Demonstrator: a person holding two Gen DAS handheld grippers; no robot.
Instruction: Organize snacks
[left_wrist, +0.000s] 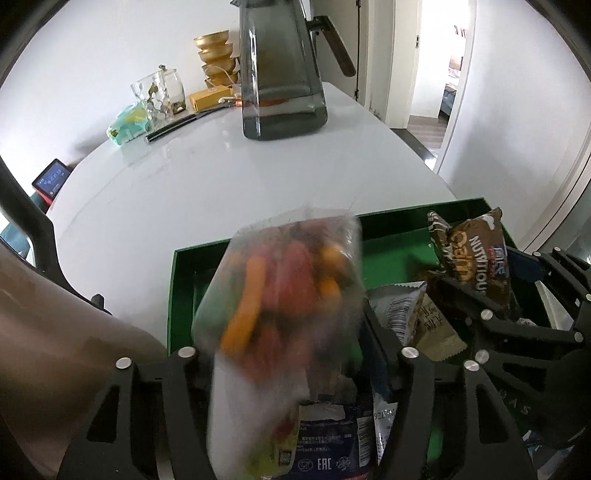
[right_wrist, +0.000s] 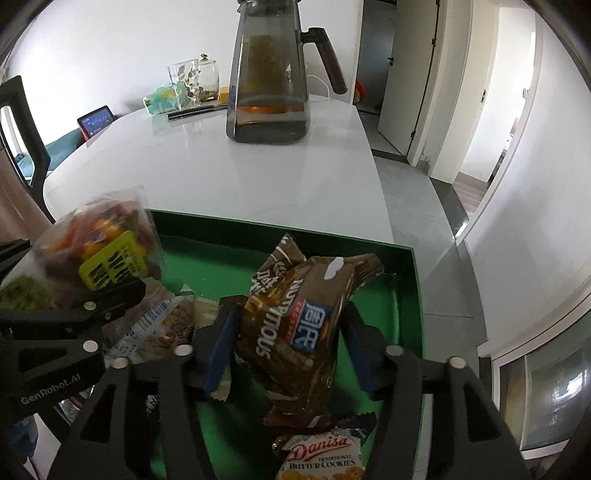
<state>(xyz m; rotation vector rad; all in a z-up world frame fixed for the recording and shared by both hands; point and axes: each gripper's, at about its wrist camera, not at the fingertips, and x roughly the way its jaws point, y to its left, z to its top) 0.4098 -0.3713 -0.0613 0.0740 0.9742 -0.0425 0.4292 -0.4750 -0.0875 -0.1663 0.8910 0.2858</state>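
My left gripper (left_wrist: 291, 354) points down into the green tray (left_wrist: 181, 273), which serves as the reference landmark. Its jaws stand spread, with a clear bag of mixed orange and red candy (left_wrist: 288, 295) between them. The bag is blurred, and its sides stand clear of both fingers; I cannot tell whether any pad touches it. Below the bag, at the tray's near end, lies a dark blue packet with printed marks (left_wrist: 325, 443).

My right gripper (right_wrist: 288, 347) points down into the same tray (right_wrist: 410, 295), on its right half. Its jaws stand spread wide, blue pads (right_wrist: 221, 343) apart from the brown oat-biscuit pack (right_wrist: 303, 325) standing between them. The pack is upright and crumpled, with gaps showing on both sides. Just nearer than it, at the tray's near edge, lies a white Danisa butter cookies packet (right_wrist: 321, 458).

Between the two grippers, inside the tray, lie a white barcode-printed wrapper (left_wrist: 399, 310) and a beige packet (left_wrist: 439, 328). The candy bag's yellow label shows in the right view (right_wrist: 110, 266), over the tray's left half.

The tray sits on a white table (left_wrist: 184, 184). Beyond the tray, well apart from it, stands a smoked-glass pitcher (left_wrist: 280, 74) with a dark handle. Left of the pitcher, at the table's far edge, are a clear glass jar (left_wrist: 159, 92), a teal packet (left_wrist: 127, 123), a yellow box (left_wrist: 208, 98), stacked gold bowls (left_wrist: 216, 55) and a black pen-like rod (left_wrist: 173, 127).
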